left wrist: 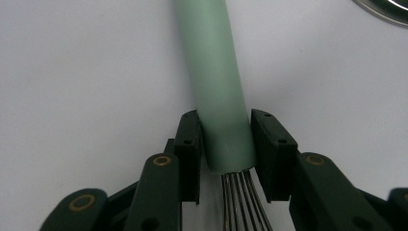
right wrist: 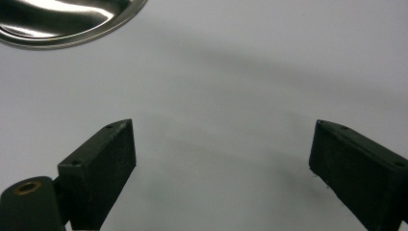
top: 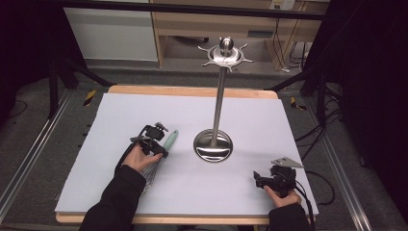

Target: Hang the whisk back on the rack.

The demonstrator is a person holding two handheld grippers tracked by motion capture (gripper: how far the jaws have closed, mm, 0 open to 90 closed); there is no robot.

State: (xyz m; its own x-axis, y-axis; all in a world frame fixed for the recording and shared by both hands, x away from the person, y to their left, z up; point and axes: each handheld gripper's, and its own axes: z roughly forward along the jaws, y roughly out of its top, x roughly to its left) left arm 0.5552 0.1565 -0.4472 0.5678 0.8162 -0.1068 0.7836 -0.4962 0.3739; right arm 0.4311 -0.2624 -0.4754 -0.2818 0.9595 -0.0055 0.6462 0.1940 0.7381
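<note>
Mint-green handle [left wrist: 219,82]: part of a whisk [top: 162,149] lying flat on the white table cover [top: 120,125], left of centre; handle end pointing far and slightly right toward the stand.
Whisk wires [left wrist: 240,197]: thin metal strands leaving the near end of the handle, running back under the left hand [top: 139,158].
Left gripper [left wrist: 225,144]: narrow, one black jaw on each side of the handle close to where the wires start; left pad touching the handle, right pad at most a sliver away, so closed around it; cannot tell whether squeezing hard.
Left gripper in the high view [top: 153,139]: left of centre, low over the cover, held from the near side by a dark-sleeved arm.
Right gripper [right wrist: 221,159]: jaws spread wide, nothing between them, bare white cover beneath.
Right gripper in the high view [top: 274,179]: near right part of the table, well apart from the whisk, grey three-cornered plate on top.
Metal stand [top: 217,110]: round shiny base at the table's centre, just right of the handle tip, tall upright pole, ring of short hooks at the top.
Stand base edge [right wrist: 72,24]: far left in the right gripper view, apart from the jaws.
</note>
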